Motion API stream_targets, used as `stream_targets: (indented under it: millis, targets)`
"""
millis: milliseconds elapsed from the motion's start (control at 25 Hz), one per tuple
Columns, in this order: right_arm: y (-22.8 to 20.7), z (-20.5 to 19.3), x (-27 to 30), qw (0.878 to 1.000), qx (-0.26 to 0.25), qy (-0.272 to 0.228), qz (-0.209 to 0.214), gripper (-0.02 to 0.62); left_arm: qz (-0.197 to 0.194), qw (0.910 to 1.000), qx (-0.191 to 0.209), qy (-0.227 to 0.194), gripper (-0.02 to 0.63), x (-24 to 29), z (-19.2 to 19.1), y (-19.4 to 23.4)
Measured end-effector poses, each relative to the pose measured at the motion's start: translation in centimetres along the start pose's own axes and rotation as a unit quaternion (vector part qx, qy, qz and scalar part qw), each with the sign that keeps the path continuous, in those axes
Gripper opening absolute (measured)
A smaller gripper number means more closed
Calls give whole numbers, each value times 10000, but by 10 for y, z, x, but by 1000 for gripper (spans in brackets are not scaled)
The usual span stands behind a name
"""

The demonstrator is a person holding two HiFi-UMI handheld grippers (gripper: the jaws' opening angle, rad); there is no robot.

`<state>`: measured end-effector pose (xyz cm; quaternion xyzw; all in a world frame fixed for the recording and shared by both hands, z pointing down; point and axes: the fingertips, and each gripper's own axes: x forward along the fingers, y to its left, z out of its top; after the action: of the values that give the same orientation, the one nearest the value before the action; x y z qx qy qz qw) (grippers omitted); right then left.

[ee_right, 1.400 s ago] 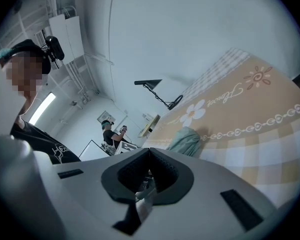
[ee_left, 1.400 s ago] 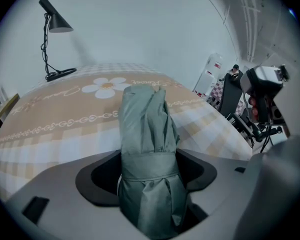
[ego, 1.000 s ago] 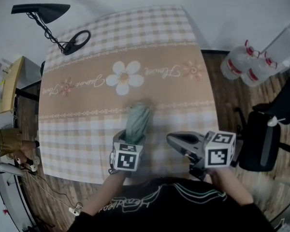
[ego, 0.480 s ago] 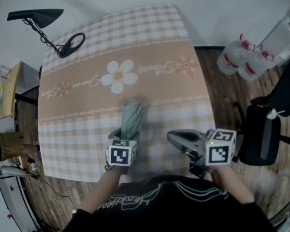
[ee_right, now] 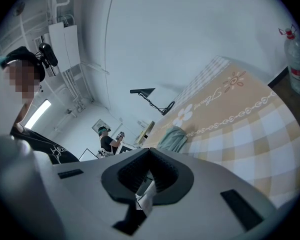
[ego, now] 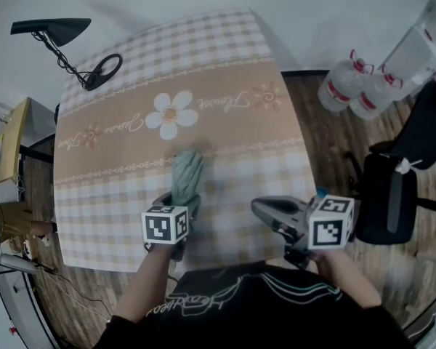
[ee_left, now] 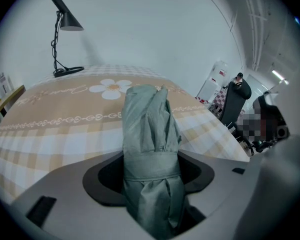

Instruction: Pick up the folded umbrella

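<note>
The folded umbrella (ego: 187, 174) is a sage-green fabric bundle with a strap round it, lying on the checked tablecloth (ego: 203, 64) near the front. My left gripper (ego: 178, 203) points steeply down at its near end. In the left gripper view the umbrella (ee_left: 150, 129) fills the gap of the left gripper (ee_left: 152, 170); the jaws are closing and both pads touch the fabric at the strap. My right gripper (ego: 259, 211) hovers over the table's front right, shut and empty. In the right gripper view the right gripper (ee_right: 149, 176) points nearly level, and the umbrella (ee_right: 172, 138) lies apart, ahead and to the left.
A black desk lamp (ego: 51, 26) with its round base (ego: 105, 67) stands at the table's far left corner. Large water bottles (ego: 349, 86) and a black chair (ego: 392, 202) are on the floor to the right. A person (ee_right: 107, 141) stands at a desk further off.
The left gripper has rolled and its jaws have narrowed onto the umbrella. The umbrella's near end has shifted slightly left with it. The right gripper has drifted a little.
</note>
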<state>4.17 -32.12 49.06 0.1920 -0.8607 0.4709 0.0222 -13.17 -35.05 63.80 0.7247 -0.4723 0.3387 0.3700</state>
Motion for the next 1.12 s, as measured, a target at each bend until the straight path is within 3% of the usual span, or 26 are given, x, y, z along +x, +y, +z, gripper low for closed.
stream_targets:
  millis: [280,520,840,1120]
  targets:
    - [24,-10,-8,9997,-205,50,76,12,-339,9977,-234,-533,273,-30,14,-13]
    - [52,-14,-16,9981,-577,100,174,12,-714,9899,-332,-1180,273,-79,22,-46]
    - [92,-12,-28,9927,-1129,160,399,12,-1020,9677,-210,-2295,273,-168,39,-94]
    - [119,-4,-27,9872,-1463,116,623,12,-1182,9466,-37,-3000,273,-225,43,-118]
